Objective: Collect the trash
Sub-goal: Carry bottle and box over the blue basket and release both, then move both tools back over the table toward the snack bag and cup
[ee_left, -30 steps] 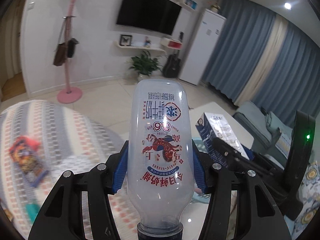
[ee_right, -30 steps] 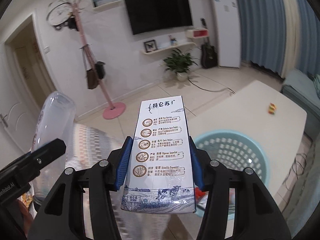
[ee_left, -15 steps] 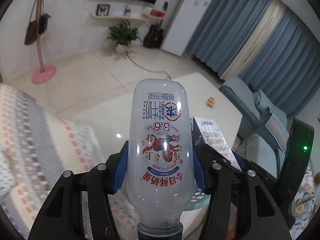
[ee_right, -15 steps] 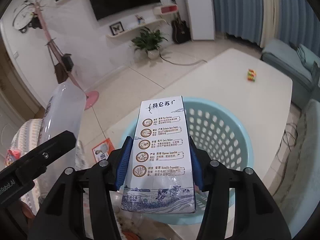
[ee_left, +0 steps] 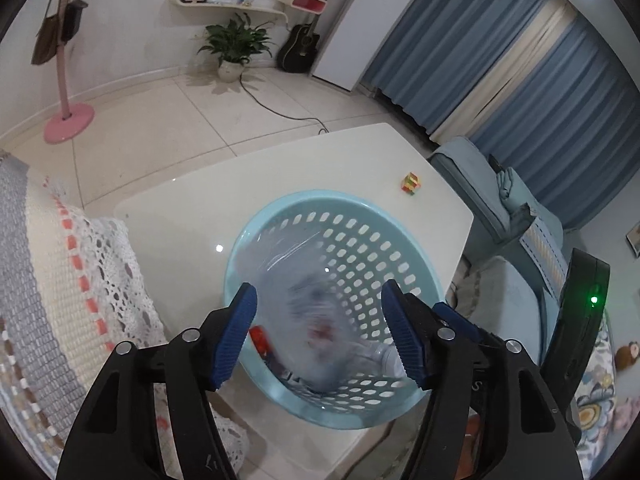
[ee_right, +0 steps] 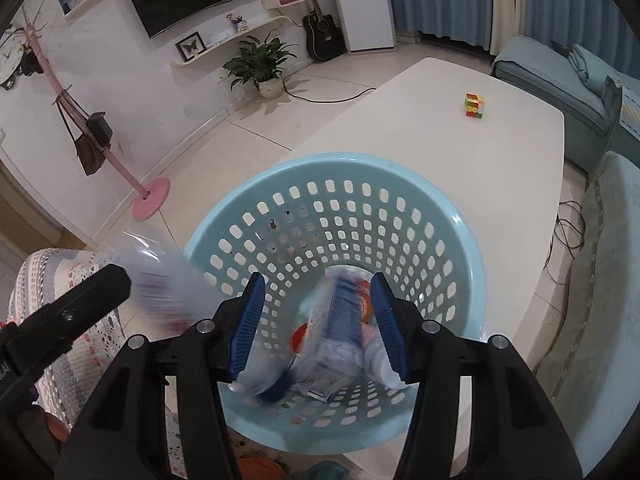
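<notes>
While both claws hang over the blue basket (ee_right: 460,232) on the white worktop (ee_right: 500,152), the left claw (ee_left: 320,330) gapes open, the blurred plastic bottle (ee_left: 304,320) loose between its pads above the basket. The right claw (ee_right: 316,320) is open too; the blurred milk carton (ee_right: 340,320) is inside the basket. A puzzle cube (ee_right: 474,106) sits at 1 o'clock.

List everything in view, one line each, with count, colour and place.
basket: one, light blue, perforated, on the table
bottle: one, clear plastic, blurred, dropping into the basket
carton: one, blue and white, blurred, inside the basket
table: one, white, under the basket
puzzle cube: one, multicoloured, far end of table
plant: one, green, by the wall
guitar: one, black, against the wall
left gripper: one, black, blue pads, open above the basket
right gripper: one, same, open above the basket
</notes>
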`<state>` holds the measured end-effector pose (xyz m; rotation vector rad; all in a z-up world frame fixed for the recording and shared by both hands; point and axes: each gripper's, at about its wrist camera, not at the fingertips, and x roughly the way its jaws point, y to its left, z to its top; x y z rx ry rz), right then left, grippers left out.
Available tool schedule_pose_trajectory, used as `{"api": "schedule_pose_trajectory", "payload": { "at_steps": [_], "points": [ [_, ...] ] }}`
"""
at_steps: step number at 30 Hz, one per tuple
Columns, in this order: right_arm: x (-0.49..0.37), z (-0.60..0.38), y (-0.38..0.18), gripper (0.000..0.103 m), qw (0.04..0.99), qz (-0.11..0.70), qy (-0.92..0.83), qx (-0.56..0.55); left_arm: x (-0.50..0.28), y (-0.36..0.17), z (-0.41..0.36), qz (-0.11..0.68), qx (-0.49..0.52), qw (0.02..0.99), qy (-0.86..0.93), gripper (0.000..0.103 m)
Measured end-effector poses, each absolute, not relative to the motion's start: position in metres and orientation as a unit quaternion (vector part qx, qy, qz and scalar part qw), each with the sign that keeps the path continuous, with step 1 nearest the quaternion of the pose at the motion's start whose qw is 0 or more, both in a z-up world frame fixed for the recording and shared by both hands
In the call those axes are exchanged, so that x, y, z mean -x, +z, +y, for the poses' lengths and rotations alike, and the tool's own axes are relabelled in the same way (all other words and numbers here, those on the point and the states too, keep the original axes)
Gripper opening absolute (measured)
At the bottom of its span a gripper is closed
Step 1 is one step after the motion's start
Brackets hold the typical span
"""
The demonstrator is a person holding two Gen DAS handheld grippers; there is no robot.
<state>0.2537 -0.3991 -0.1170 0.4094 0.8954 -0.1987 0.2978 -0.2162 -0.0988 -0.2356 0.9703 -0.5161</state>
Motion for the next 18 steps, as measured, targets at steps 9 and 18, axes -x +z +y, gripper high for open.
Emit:
{"api": "schedule_pose_trajectory", "payload": {
  "at_steps": [9, 18],
  "points": [
    [-0.236, -0.4, -0.107, 0.052, 0.879, 0.42, -0.094, -0.204, -0.278, -0.083, -0.199, 0.445, 0.121, 0.854, -0.243, 0.063],
    [-0.217, -0.364, -0.056, 0.052, 0.904, 0.382, -0.066, -0.181, -0.237, -0.026, -0.162, 0.385, 0.139, 0.877, -0.25, 0.063]
  ]
}}
